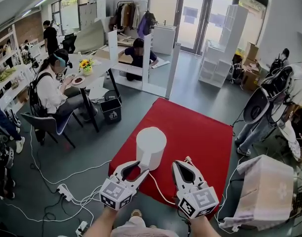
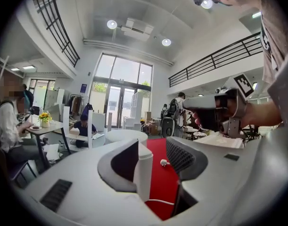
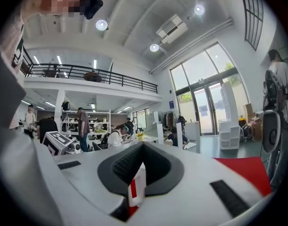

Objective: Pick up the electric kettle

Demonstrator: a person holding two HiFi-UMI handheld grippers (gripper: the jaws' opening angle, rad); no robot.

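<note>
The white electric kettle (image 1: 151, 146) stands upright on a red carpet (image 1: 205, 132). My left gripper (image 1: 137, 170) is low at its near left side and stands open. In the left gripper view the kettle's white handle (image 2: 144, 173) rises between the jaws, close against the left pad, with a gap to the right pad; the kettle's lid (image 2: 126, 135) shows beyond. My right gripper (image 1: 187, 161) hovers just right of the kettle, its jaws meeting at the tips. In the right gripper view its tips (image 3: 143, 147) are together, and a white and red patch shows through the gap behind them.
A white cord (image 1: 163, 194) runs from the kettle between the grippers to a plug (image 2: 163, 162) on the carpet. A plastic-wrapped box (image 1: 267, 191) stands at the right. A power strip (image 1: 64, 192) and cables lie left. People sit at a table (image 1: 91, 65) beyond.
</note>
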